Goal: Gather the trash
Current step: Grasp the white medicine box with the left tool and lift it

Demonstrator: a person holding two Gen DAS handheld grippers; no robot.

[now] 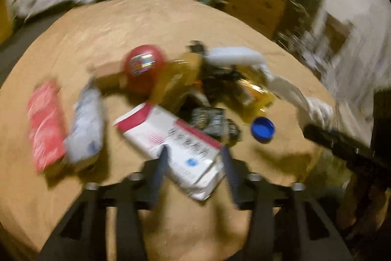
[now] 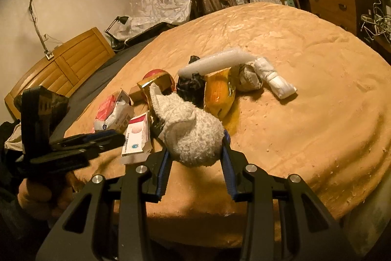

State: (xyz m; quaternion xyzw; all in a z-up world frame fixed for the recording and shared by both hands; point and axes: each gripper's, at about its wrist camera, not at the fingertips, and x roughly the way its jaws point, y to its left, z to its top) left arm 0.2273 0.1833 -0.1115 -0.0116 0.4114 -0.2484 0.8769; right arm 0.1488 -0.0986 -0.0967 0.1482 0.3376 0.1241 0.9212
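Trash lies heaped on the tan bedspread [image 2: 305, 80], with the white-and-red carton [image 1: 171, 138] as the nearest piece. Left gripper [image 1: 194, 155] has its fingers spread wide on either side of that carton's near end; blur hides whether they touch it. Left of the carton lie a crumpled white bag [image 1: 85, 124] and a red packet [image 1: 45, 124]; behind it sits a red ball [image 1: 144, 67], and to its right a blue bottle cap [image 1: 263, 128]. Right gripper [image 2: 196, 151] holds a grey-white fuzzy cloth [image 2: 193, 136] between its fingers, just right of the carton. Beyond the cloth lie a yellow wrapper [image 2: 218, 92] and a white foam tube [image 2: 215, 64]
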